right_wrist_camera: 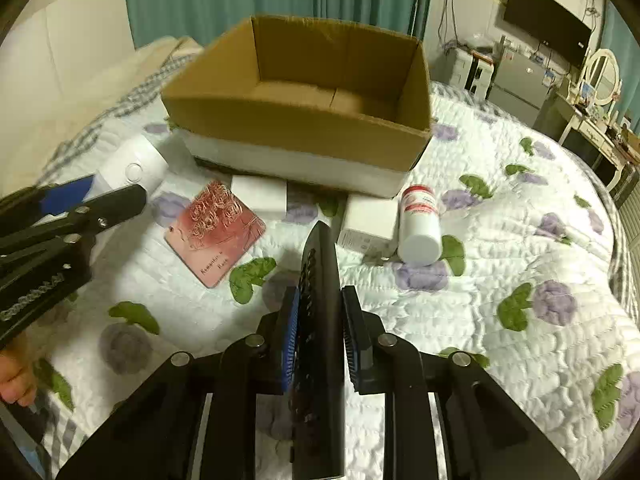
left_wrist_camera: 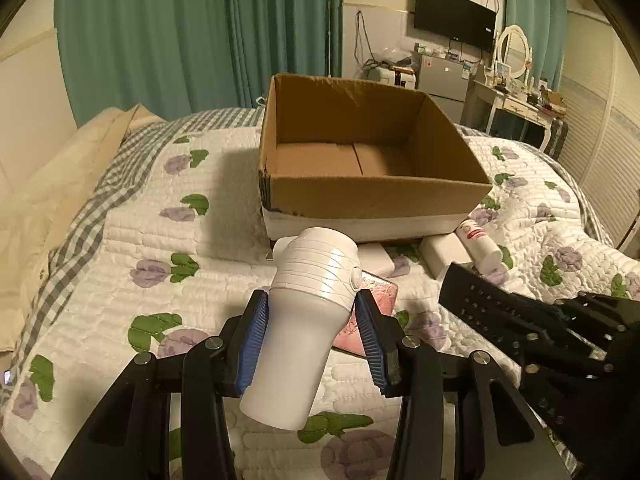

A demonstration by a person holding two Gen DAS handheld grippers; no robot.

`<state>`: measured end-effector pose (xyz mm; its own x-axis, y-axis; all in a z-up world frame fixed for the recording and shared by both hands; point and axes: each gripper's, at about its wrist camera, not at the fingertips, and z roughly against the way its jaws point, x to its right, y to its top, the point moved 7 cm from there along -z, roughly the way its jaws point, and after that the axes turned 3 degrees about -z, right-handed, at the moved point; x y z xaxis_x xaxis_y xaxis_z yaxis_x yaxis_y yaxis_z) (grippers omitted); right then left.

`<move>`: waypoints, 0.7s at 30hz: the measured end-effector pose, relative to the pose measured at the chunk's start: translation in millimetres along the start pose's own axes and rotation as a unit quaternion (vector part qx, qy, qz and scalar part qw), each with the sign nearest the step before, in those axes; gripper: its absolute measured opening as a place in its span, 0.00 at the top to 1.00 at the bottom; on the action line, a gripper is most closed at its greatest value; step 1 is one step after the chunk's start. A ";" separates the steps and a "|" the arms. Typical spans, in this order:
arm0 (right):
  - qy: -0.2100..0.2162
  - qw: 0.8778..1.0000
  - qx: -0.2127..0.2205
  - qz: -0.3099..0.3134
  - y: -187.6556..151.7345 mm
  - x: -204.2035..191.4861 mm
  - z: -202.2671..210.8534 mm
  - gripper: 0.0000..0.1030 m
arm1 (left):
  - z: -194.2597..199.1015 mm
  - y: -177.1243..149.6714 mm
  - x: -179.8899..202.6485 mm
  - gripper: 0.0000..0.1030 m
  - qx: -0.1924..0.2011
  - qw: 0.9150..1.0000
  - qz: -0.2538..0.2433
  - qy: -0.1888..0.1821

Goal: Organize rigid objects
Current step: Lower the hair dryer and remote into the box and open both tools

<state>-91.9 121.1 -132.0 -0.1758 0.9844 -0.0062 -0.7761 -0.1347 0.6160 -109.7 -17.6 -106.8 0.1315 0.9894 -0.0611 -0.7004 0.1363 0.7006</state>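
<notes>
My left gripper (left_wrist_camera: 310,312) is shut on a white plastic cup-like device (left_wrist_camera: 304,312) and holds it above the quilt, in front of an open, empty cardboard box (left_wrist_camera: 372,196). My right gripper (right_wrist_camera: 320,312) is shut on a black remote control (right_wrist_camera: 318,320), held edge-up; the remote also shows in the left wrist view (left_wrist_camera: 500,312). On the quilt before the box (right_wrist_camera: 296,136) lie a pink card (right_wrist_camera: 216,232), two small white boxes (right_wrist_camera: 260,196) (right_wrist_camera: 366,222) and a white bottle with a red label (right_wrist_camera: 420,224).
The box stands on a white foam slab (right_wrist_camera: 288,164) on a floral quilted bed (right_wrist_camera: 500,340). Green curtains (left_wrist_camera: 180,40), a TV (left_wrist_camera: 454,16), a small fridge (left_wrist_camera: 442,76) and a dressing table (left_wrist_camera: 520,100) are beyond the bed. A beige pillow (left_wrist_camera: 48,184) lies left.
</notes>
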 end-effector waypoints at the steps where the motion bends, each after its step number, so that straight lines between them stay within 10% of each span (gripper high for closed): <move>1: 0.001 1.000 0.006 0.002 2.0 1.1 5.3 0.80 | 3.1 2.1 0.9 0.56 0.003 1.000 0.000 -0.001; 21: 0.012 0.988 0.152 0.003 162.6 33.6 50.1 0.80 | -5.6 135.5 18.4 0.56 0.059 0.998 -0.023 -0.007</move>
<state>-193.7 137.9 7.4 -0.1977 0.9801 -0.0185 -0.5576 -0.0969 0.8244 -206.2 19.3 -17.0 0.1715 0.9815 -0.0853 -0.6060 0.1734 0.7763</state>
